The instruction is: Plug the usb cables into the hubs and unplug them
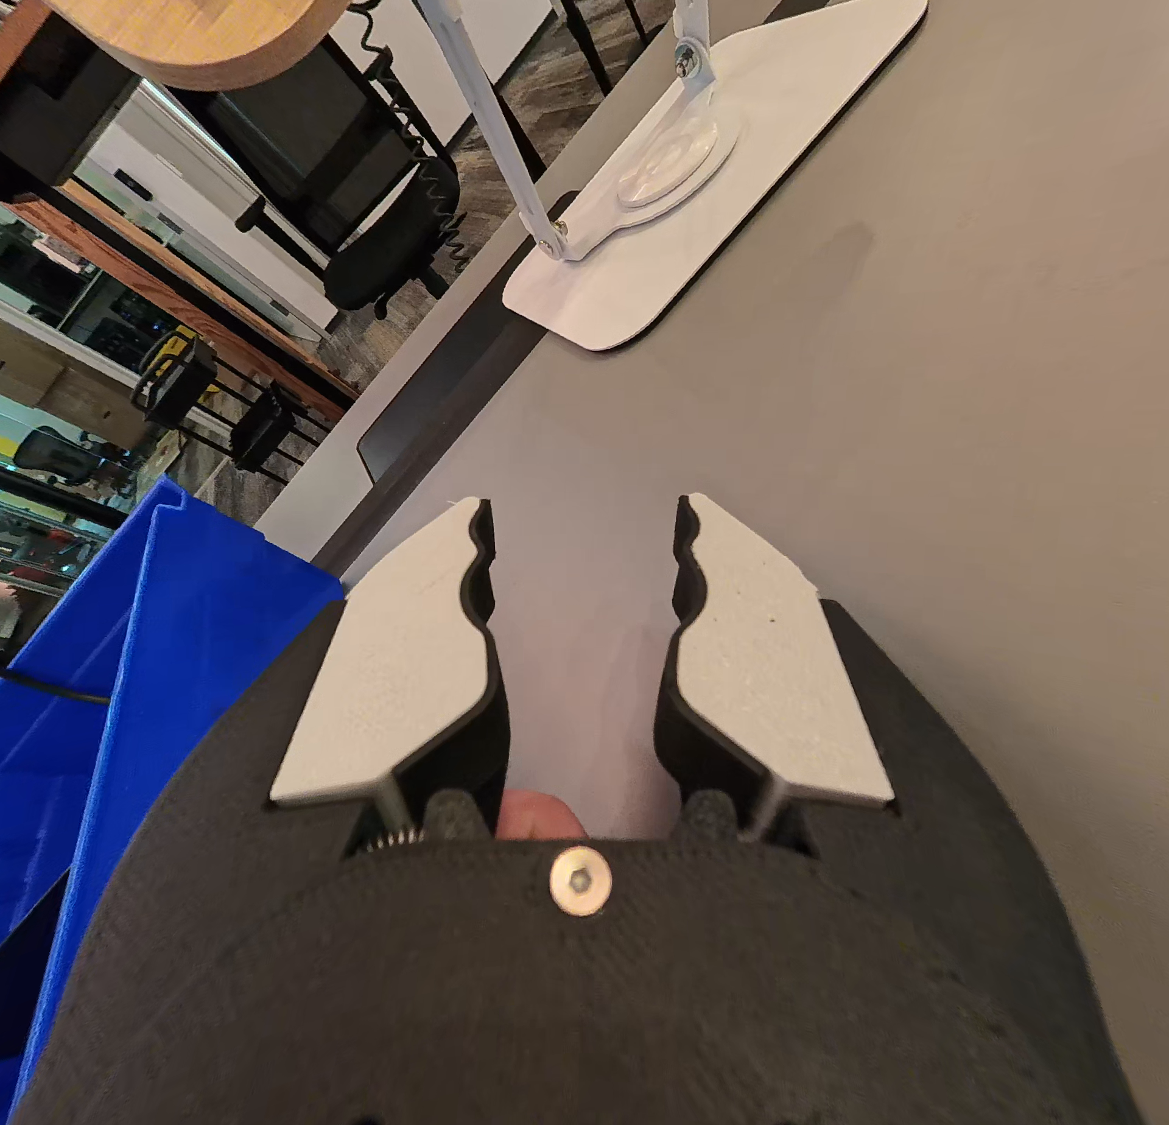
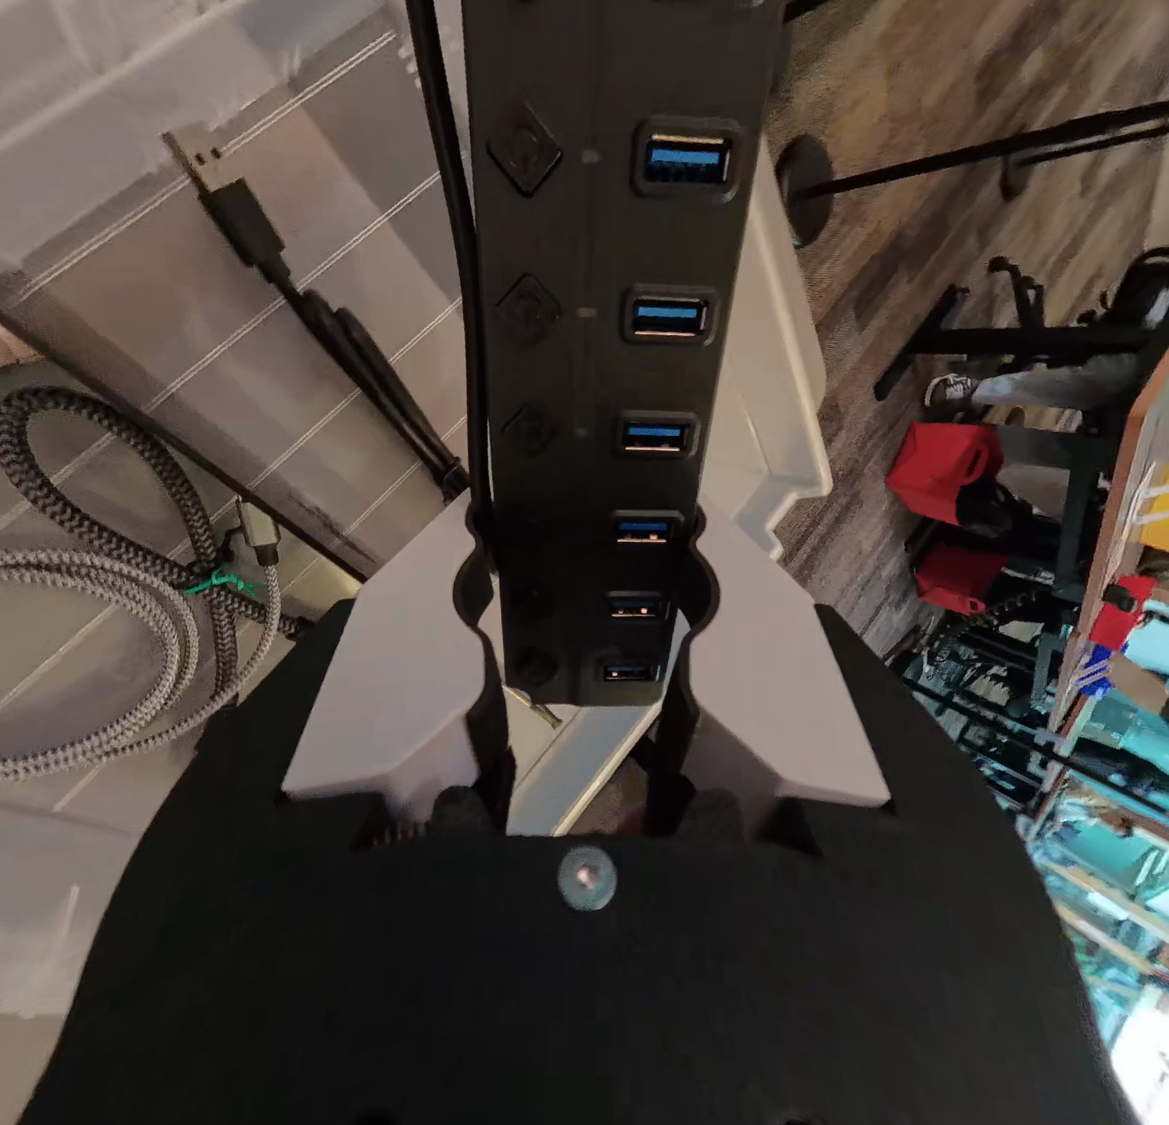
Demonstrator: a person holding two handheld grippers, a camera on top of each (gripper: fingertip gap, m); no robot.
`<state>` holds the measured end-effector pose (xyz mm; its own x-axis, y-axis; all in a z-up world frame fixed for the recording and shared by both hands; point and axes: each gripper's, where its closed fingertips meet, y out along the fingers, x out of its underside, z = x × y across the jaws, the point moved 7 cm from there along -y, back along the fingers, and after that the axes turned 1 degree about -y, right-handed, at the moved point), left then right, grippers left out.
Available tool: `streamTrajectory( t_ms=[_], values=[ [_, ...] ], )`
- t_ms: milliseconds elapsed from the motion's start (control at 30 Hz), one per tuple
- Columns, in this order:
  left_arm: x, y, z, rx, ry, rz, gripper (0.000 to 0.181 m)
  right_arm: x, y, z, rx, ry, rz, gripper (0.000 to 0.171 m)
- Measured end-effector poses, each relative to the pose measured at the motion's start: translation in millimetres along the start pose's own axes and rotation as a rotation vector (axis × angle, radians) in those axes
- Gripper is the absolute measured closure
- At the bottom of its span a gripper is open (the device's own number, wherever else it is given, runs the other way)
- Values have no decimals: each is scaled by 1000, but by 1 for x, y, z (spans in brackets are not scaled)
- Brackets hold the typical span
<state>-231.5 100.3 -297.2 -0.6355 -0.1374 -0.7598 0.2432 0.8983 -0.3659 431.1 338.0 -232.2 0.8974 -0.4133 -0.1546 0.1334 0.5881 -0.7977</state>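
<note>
- The left gripper (image 1: 585,563), nearest its camera, is a matte black printed body with a steel hex screw and two pale flat fingers (image 1: 405,652) edged in wavy black pads; the jaws stand moderately apart with nothing between them.
- It hovers over a smooth grey table (image 1: 885,462). To its left hangs blue fabric (image 1: 158,620); ahead lies a white stand base (image 1: 727,177) with a thin jointed arm. No hub or cable shows in this view.
- In the right wrist view, from the left: a braided grey and black cable (image 2: 158,588), coiled and bound with a green tie (image 2: 221,582), lies in a clear ribbed plastic bin (image 2: 190,146).
- Next to it a black USB cable (image 2: 247,222) lies slanted, its bare metal plug pointing up and away to the left.
- At centre, the right gripper (image 2: 585,563) is closed on the near end of a long black hub (image 2: 601,335), which has a cord running along its left edge.
- The hub's long axis runs straight away from the camera, in line with the fingers; its blue-tongued ports sit in a row down the right side, diamond-shaped buttons down the left.
- Judged from this, the loose plugs lie left of the held hub, so the empty left gripper seems placed to fetch one and bring it square to a port face.
</note>
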Motion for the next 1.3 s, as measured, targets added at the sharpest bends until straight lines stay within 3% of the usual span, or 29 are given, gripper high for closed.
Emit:
streamTrajectory(
  t_ms=[167,467,800,1300],
  values=[
    [0,0,1,2,8,-2,127,-5,8,0,-89,-116,-63,115],
    [1,1,3,13,25,-9,127,-6,33,-5,-256,-179,-291,115],
    [1,1,4,17,34,-8,126,-8,53,-5,-387,-196,-430,115],
    [3,1,3,11,37,-16,126,-12,73,-14,-473,-198,-502,106]
  ],
)
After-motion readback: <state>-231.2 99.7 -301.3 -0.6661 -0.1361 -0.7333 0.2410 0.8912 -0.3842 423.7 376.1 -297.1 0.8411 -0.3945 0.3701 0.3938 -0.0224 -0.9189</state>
